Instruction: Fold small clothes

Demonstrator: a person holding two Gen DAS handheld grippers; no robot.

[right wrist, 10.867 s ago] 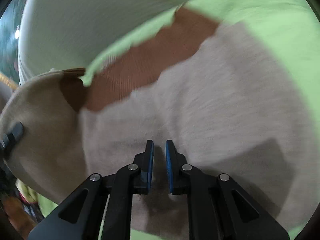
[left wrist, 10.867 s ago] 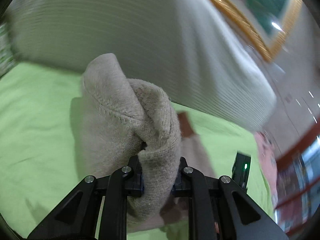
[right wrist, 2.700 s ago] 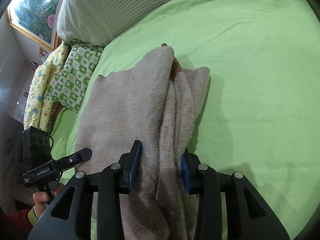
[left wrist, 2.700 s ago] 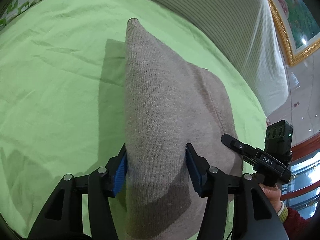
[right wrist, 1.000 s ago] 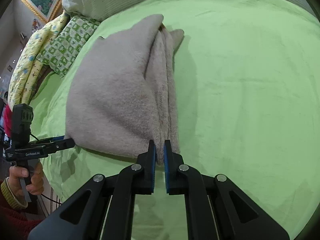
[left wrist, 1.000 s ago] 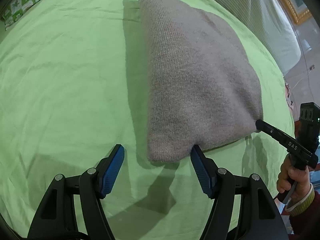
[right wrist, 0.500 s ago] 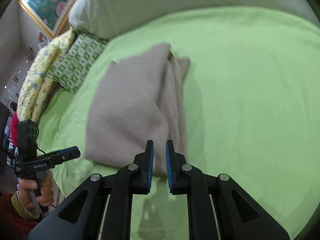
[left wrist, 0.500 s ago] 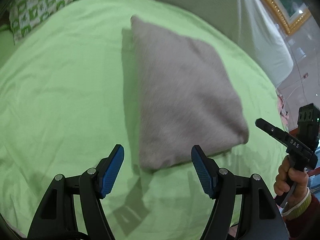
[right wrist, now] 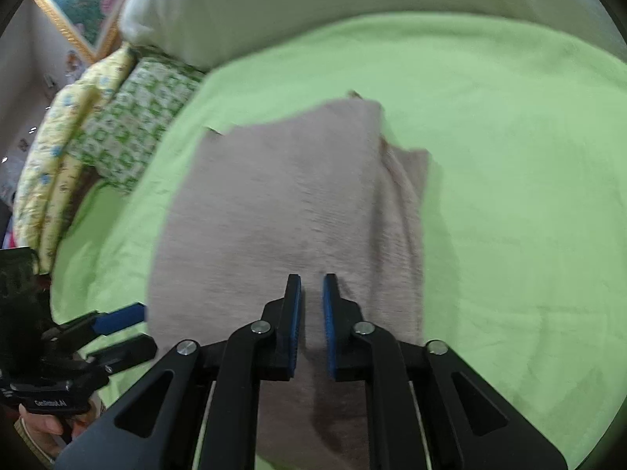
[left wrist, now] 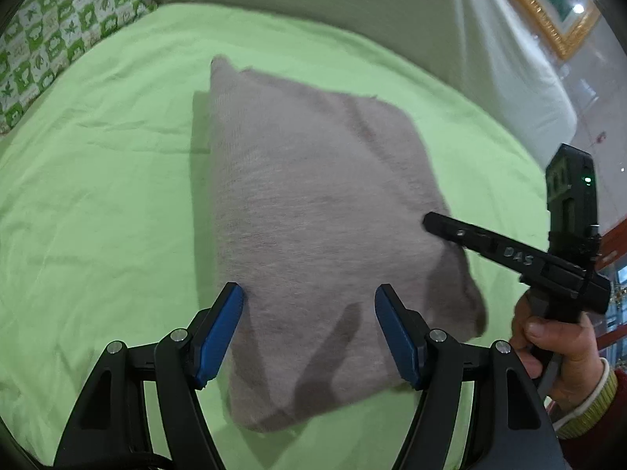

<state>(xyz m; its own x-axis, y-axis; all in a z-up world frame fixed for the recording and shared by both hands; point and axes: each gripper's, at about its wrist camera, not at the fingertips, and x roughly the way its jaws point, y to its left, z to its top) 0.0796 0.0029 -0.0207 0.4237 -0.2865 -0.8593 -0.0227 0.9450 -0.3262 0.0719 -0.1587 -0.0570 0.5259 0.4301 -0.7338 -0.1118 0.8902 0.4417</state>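
here, two grippers poised over a folded beige sweater (left wrist: 313,211) on a green bedsheet (left wrist: 98,203).

the left gripper (left wrist: 309,329) has its blue-padded fingers (left wrist: 219,329) spread wide, one on each side of the sweater's near end, and they grip nothing; whether they brush the knit cannot be told. the right gripper (right wrist: 311,321) has its fingers drawn almost together with a thin gap between the pads, nothing caught in it, and sits above the near half of the sweater (contact cannot be told, the frame is blurred). in the left wrist view its black finger reaches over the sweater's right edge. the sweater lies flat mid-sheet, layered edges on its right side. a striped pale cover (right wrist: 313,4) and a green patterned pillow (right wrist: 133,117) lie beyond.
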